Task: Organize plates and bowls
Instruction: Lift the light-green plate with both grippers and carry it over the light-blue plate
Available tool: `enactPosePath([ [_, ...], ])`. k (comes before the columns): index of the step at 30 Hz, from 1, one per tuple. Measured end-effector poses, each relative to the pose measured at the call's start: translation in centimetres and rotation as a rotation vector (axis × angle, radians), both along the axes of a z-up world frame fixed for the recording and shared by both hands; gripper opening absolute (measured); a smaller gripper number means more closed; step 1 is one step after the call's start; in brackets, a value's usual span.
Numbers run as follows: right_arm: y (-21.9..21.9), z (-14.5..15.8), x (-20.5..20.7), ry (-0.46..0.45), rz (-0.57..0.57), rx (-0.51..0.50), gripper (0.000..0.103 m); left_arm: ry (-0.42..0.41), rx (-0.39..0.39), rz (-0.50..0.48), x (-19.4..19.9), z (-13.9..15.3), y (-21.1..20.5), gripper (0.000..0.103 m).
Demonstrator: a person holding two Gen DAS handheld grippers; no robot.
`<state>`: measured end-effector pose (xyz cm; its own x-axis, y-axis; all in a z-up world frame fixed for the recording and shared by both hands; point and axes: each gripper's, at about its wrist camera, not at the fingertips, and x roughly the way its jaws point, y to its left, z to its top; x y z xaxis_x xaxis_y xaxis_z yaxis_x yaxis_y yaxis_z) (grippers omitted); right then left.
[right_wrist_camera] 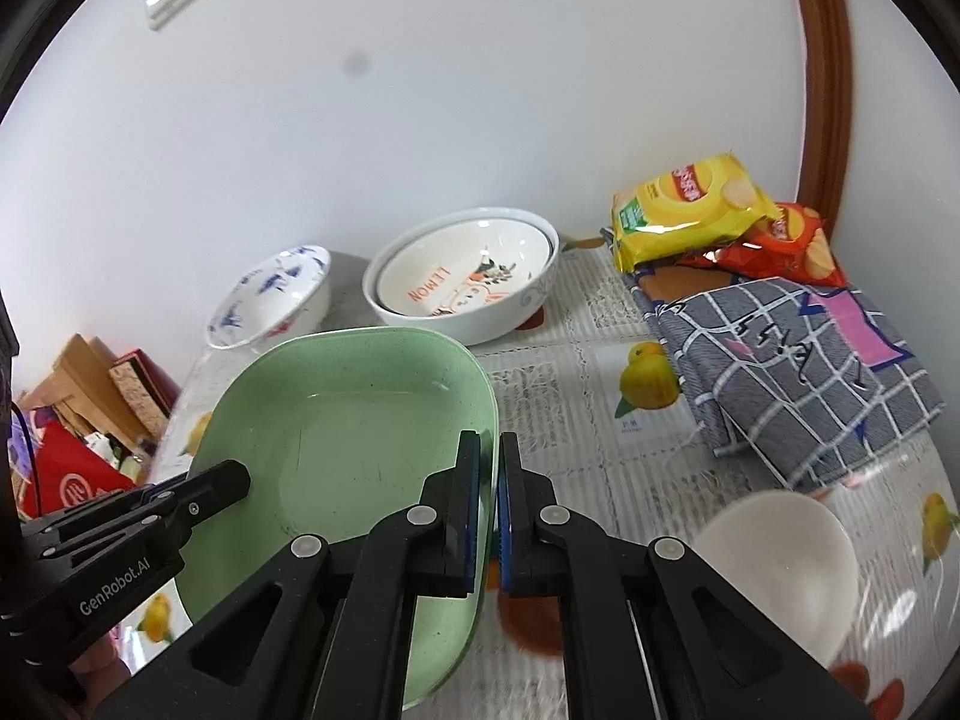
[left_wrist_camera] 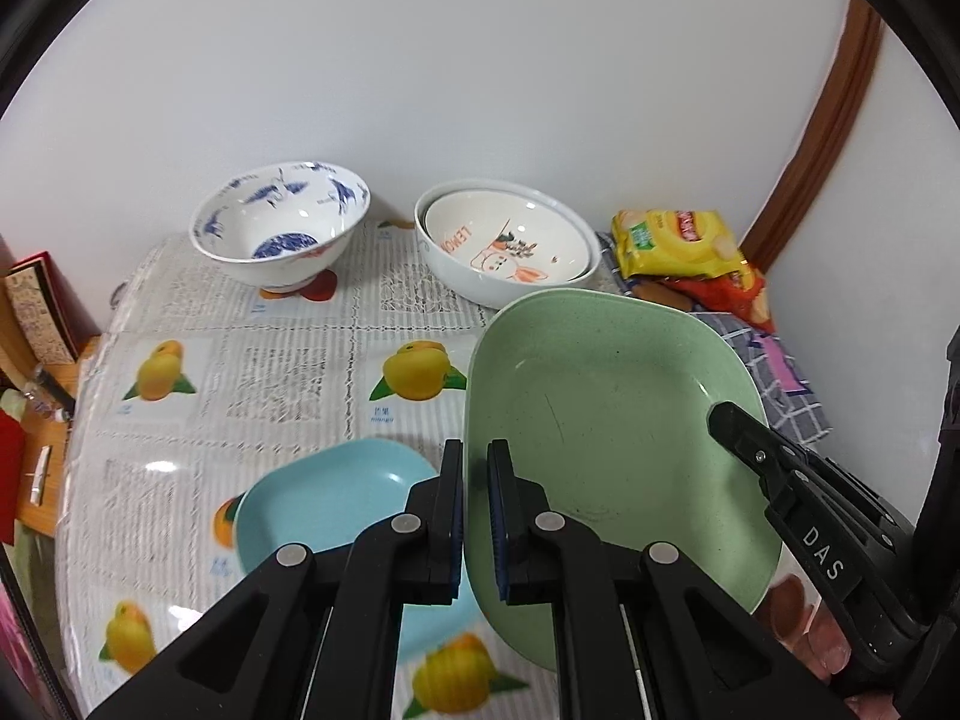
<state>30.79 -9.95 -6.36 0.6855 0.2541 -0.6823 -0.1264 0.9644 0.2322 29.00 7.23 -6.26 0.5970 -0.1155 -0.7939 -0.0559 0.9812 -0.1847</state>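
Observation:
A green plate point(left_wrist_camera: 606, 420) is held above the table by both grippers. My left gripper point(left_wrist_camera: 475, 462) is shut on its left rim. My right gripper point(right_wrist_camera: 491, 456) is shut on its right rim point(right_wrist_camera: 360, 420). A light blue plate point(left_wrist_camera: 336, 504) lies on the table under the green plate's left edge. A blue-patterned bowl point(left_wrist_camera: 282, 228) stands at the back left. A white bowl with a "LEMON" plate in it point(left_wrist_camera: 510, 246) stands at the back middle. A plain white bowl point(right_wrist_camera: 786, 564) sits at the near right.
Snack bags point(right_wrist_camera: 696, 210) and a folded checked cloth point(right_wrist_camera: 798, 372) lie at the back right by the wall. Boxes and clutter point(right_wrist_camera: 90, 408) sit beyond the table's left edge. The table carries a fruit-print cover point(left_wrist_camera: 270, 372).

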Motion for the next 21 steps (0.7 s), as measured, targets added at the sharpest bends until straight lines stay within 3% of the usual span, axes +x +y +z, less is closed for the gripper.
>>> enactPosePath([
  [10, 0.2, 3.4, -6.6, -0.038, -0.001, 0.021, 0.005, -0.046, 0.005, 0.026, -7.3, 3.6, 0.0, 0.008],
  [21, 1.2, 5.3, -11.6, -0.072, 0.014, 0.034, 0.005, -0.083, -0.007, 0.053, -12.2, 5.4, 1.0, 0.008],
])
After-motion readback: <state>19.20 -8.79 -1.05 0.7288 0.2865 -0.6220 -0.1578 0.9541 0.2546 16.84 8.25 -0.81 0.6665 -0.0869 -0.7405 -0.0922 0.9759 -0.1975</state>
